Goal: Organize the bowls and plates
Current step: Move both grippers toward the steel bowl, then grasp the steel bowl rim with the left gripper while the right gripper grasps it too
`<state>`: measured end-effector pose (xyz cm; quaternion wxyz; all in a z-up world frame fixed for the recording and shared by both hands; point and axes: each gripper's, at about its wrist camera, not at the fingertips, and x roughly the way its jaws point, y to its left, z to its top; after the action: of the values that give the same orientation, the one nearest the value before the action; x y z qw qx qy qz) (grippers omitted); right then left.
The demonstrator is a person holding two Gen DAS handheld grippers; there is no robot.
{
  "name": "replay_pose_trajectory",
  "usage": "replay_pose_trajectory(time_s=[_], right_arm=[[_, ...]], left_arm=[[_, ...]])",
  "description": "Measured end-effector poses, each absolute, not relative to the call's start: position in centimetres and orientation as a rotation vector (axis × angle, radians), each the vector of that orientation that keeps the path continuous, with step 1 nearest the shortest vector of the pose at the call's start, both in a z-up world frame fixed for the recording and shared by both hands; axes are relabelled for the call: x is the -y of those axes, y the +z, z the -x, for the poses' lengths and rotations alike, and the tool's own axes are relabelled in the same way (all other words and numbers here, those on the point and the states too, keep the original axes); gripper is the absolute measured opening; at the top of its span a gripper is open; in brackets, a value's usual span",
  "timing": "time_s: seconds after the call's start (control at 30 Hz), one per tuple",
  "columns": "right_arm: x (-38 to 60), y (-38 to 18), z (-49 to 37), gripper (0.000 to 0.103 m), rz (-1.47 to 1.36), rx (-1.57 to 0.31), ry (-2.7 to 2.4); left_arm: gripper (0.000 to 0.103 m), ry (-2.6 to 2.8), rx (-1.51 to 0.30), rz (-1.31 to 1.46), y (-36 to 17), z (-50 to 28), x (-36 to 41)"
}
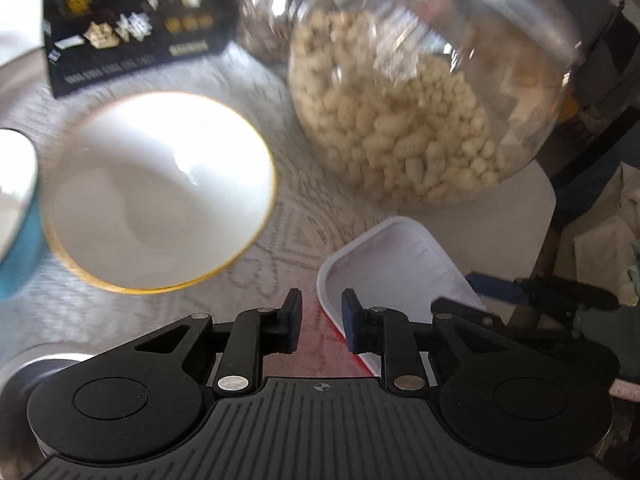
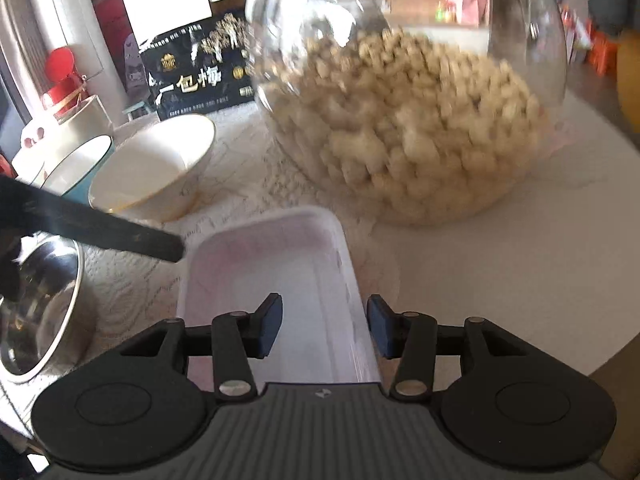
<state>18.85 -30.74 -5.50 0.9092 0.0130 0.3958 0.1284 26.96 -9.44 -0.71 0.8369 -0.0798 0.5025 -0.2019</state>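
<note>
1. Left wrist view. The left gripper (image 1: 321,320) has its jaws a narrow gap apart with nothing between the pads. Below the gap lies the near corner of the tray (image 1: 400,264), not gripped as far as can be seen.
2. Same view. The bowl (image 1: 160,188), white with a gold rim, sits on the tablecloth (image 1: 288,208) up and left of the gripper, upright and empty. A blue cup (image 1: 16,216) stands just beside it at the left edge. The bowl looks like the likeliest next pick for this hand, being the nearest dish.
3. Same view. The jar (image 1: 404,112), clear and part filled with pale nuts, stands behind the tray. A black box (image 1: 136,24) stands at the back. Neither belongs to the task; they crowd the far side.
4. Same view. The right gripper (image 1: 540,292) shows at the right edge, beyond the tray.
5. Right wrist view. The right gripper (image 2: 324,328) has its jaws partly open, straddling the tray's right wall (image 2: 356,300); whether the pads press it cannot be told.
6. Same view. The tray (image 2: 256,264) is empty and lies lengthwise ahead, probably kept near as a base for stacking.
7. Same view. The bowl (image 2: 152,168) and cup (image 2: 80,164) sit at the left. A steel bowl (image 2: 40,312) lies nearer, by the tray. The left gripper's finger (image 2: 120,232) reaches the tray's left corner.
</note>
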Motion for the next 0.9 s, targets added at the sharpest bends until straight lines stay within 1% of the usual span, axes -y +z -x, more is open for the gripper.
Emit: replay_pose_trajectory(time_s=[0.1,0.17,0.2,0.3,0.37,0.47,0.6,0.77,0.83,0.87,0.9], right_arm=[[28.8,-3.8,-17.5,0.05,0.01,-0.734,0.249],[27.5,-2.9,-16.9,0.056,-0.008,-0.7,0.284],[26.7,-2.5,-16.6,0.057,-0.022,-0.698,0.318],[23.8,-2.5,-16.0,0.063,-0.06,-0.73,0.434],[21.6,-3.3,-16.4,0.064,-0.079,-0.777,0.497],[18.1,-4.8,-17.0,0.064,-0.104,-0.837,0.534],[15.0,-6.6,-16.6,0.064,-0.108,-0.886,0.542],[14.0,-7.4,-16.8,0.064,-0.189,-0.946,0.608],[13.8,-7.5,-17.2,0.066,-0.214,-0.959,0.625],[13.8,-7.4,-17.1,0.066,-0.209,-0.96,0.624],[13.9,-7.4,-16.9,0.066,-0.208,-0.965,0.623]], left_arm=[[0.024,-0.415,-0.989,0.237,1.2,-24.3,6.3],[0.024,-0.383,-0.918,0.295,2.3,-22.0,3.4],[0.024,-0.353,-0.885,0.317,2.7,-20.9,2.1],[0.024,-0.196,-0.791,0.389,3.1,-16.7,-3.1],[0.024,-0.077,-0.766,0.458,2.5,-14.2,-6.4],[0.024,0.051,-0.776,0.509,0.9,-11.7,-9.7],[0.024,0.095,-0.807,0.563,-1.3,-9.9,-11.3],[0.024,0.086,-0.82,0.554,-2.7,-9.8,-10.0],[0.023,0.079,-0.812,0.55,-2.5,-8.9,-9.5],[0.026,0.062,-0.809,0.548,-2.2,-8.6,-9.3],[0.025,0.06,-0.81,0.546,-2.0,-8.9,-8.9]])
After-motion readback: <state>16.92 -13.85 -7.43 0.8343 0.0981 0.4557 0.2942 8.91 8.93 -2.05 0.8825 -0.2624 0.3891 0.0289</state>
